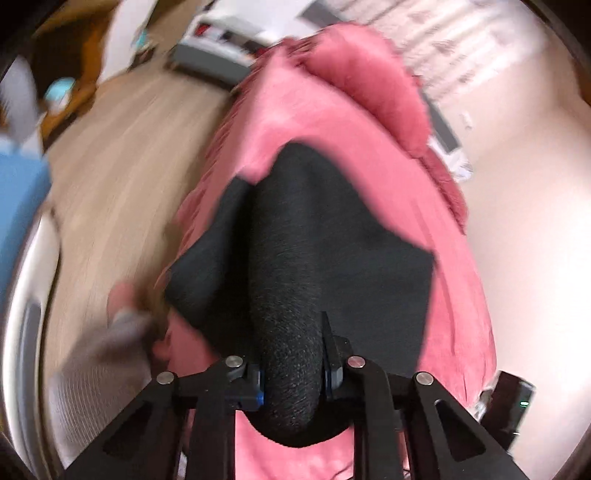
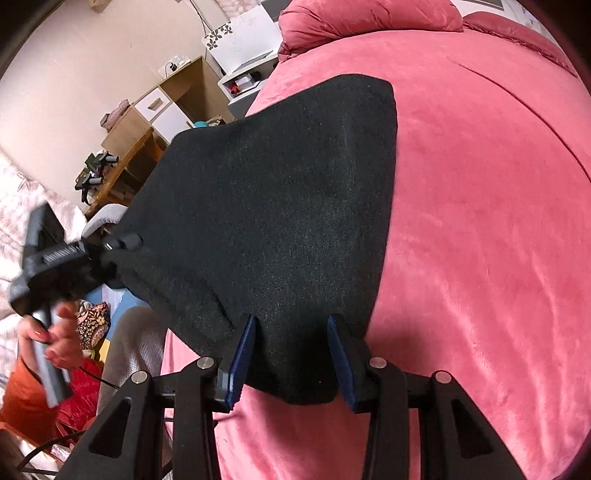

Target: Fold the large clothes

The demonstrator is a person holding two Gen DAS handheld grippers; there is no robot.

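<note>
A black knit garment [image 2: 280,206] lies spread over a bed with a pink velvet cover [image 2: 480,229]. My left gripper [image 1: 291,380] is shut on a bunched fold of the black garment [image 1: 288,280] and holds it up off the cover; it also shows in the right wrist view [image 2: 110,251] at the garment's left edge. My right gripper [image 2: 291,354] is open, its blue-padded fingers [image 2: 240,362] on either side of the garment's near edge, not closed on it.
A pink pillow [image 2: 369,14] lies at the head of the bed. Wooden shelves [image 2: 147,122] and a white box stand by the wall at left. Wooden floor [image 1: 122,177] runs beside the bed. A red bag [image 2: 74,398] sits on the floor.
</note>
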